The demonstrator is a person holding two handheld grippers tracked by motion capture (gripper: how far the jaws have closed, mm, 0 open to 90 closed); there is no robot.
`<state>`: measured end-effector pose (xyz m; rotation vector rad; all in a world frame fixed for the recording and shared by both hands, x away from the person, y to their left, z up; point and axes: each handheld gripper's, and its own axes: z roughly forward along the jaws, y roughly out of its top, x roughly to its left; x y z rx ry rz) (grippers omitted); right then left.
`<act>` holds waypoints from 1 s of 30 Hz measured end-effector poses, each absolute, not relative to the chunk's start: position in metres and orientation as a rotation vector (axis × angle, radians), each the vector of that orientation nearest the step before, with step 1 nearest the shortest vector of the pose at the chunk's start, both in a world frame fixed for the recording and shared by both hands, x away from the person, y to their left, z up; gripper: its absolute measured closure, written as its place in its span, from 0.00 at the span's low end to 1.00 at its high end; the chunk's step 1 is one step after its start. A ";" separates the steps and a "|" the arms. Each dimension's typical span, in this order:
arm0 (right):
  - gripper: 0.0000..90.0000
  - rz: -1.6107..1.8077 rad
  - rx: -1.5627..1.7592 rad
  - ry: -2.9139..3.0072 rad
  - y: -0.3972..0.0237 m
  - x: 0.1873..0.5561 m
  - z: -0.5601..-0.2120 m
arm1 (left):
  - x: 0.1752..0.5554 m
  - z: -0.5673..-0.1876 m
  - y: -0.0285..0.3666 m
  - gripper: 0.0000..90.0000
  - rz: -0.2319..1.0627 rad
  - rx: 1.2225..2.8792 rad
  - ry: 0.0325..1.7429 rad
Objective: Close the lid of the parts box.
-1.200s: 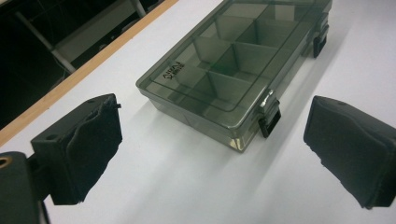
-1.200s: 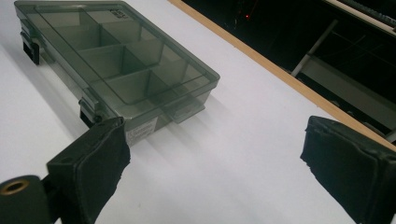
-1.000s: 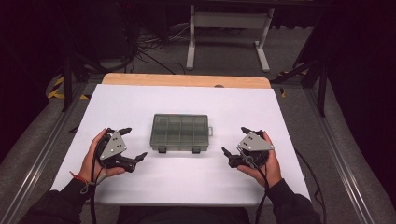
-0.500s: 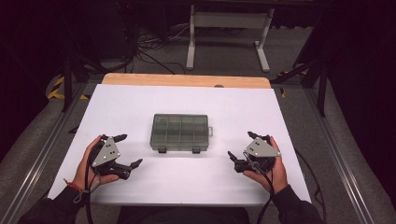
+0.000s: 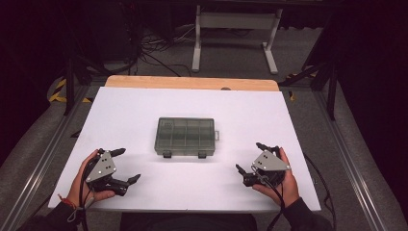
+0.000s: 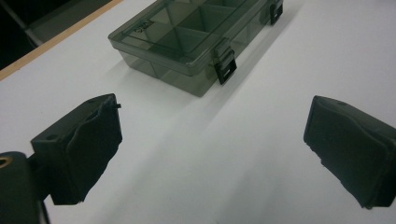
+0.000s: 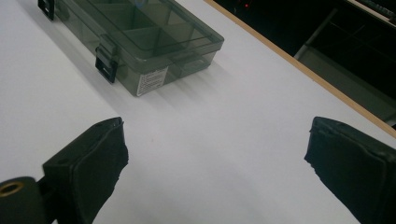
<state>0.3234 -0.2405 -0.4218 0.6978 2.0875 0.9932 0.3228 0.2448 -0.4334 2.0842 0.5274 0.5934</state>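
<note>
I can see a small white sticker [image 7: 152,80] on the end wall of the grey box [image 7: 140,37], but its print is too tiny for me to read. There are raised letters [image 6: 140,29] on the lid, too blurry to read.

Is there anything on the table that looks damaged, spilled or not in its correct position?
Nothing stands out. The grey compartment box lies flat and square on the white table, lid shut, both latches down. The left gripper and the right gripper rest open on either side, apart from it.
</note>
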 end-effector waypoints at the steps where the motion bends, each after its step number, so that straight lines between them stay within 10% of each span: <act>1: 0.06 0.997 0.700 2.086 -0.241 0.322 -0.422 | 0.322 -0.433 0.246 0.05 0.587 2.080 0.530; 30: 0.06 0.999 0.663 2.100 -0.236 0.315 -0.426 | 0.322 -0.431 0.244 0.05 0.590 2.072 0.501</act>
